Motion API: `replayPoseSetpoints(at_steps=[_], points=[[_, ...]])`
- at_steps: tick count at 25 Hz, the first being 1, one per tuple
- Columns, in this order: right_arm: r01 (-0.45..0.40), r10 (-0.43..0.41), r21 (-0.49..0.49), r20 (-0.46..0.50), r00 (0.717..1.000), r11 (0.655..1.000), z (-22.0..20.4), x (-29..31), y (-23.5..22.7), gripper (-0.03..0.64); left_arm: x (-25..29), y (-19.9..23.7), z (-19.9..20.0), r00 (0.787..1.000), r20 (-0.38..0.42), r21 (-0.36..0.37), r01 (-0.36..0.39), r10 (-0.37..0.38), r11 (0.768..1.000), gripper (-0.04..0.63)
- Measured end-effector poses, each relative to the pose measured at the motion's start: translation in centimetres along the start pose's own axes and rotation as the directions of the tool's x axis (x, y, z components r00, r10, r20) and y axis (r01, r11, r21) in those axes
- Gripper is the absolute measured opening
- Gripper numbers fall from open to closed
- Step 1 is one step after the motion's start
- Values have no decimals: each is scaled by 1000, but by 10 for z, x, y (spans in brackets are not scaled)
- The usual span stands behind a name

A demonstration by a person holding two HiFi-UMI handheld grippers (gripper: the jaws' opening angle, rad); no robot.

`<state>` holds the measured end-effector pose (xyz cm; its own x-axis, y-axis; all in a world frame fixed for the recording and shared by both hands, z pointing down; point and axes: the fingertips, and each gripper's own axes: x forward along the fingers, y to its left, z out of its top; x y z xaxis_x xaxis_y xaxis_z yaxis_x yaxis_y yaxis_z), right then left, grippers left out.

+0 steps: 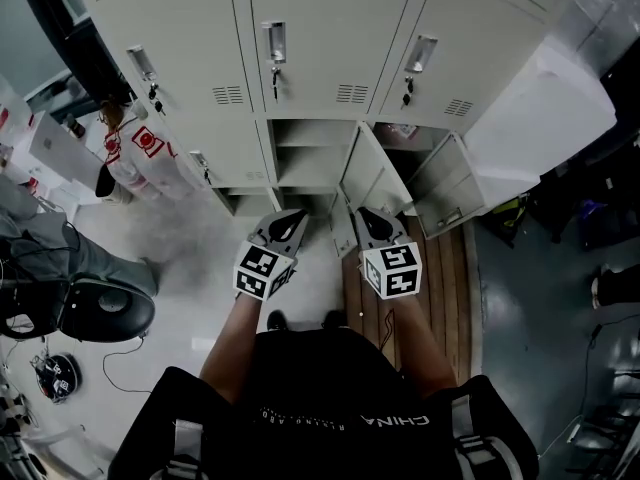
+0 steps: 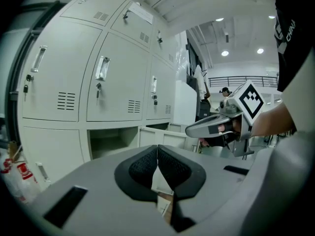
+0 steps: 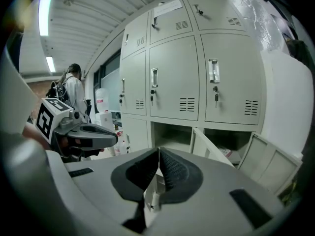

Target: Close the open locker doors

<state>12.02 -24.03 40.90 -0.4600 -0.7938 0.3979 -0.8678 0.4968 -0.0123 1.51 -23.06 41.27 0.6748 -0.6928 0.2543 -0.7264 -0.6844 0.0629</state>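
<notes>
The grey lockers [image 1: 310, 48] stand in front of me. In the bottom row two doors hang open: the middle door [image 1: 365, 180] and the right door [image 1: 448, 190]. Both also show in the right gripper view, the middle door [image 3: 205, 149] and the right door [image 3: 269, 160]. The open middle compartment [image 2: 112, 142] is bare inside. My left gripper [image 1: 289, 220] and right gripper [image 1: 366, 216] are held side by side in front of the open lockers, apart from the doors. Both are shut with nothing between the pads [image 2: 145, 165] [image 3: 170, 170].
A person's legs and a black chair [image 1: 95, 310] are at the left, beside red-and-white bags [image 1: 140, 153]. A plastic-wrapped white block [image 1: 550, 118] stands right of the lockers. A wooden floor strip [image 1: 450, 288] lies under the open doors. A person with a backpack [image 3: 74, 90] stands far left.
</notes>
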Motion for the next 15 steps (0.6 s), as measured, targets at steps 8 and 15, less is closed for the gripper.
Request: replayPoseSetpoints(at_steps=[8,15], points=[[80,-80,19,-30,996,997,-22,-20,-58,34,44,-52,-1,994,-5,15,112,-112,994,21],[135,-133,57,-40,990,989,-40,-34,-109,34,86,-96,-8,983,-41,11,182,-182,983,21]])
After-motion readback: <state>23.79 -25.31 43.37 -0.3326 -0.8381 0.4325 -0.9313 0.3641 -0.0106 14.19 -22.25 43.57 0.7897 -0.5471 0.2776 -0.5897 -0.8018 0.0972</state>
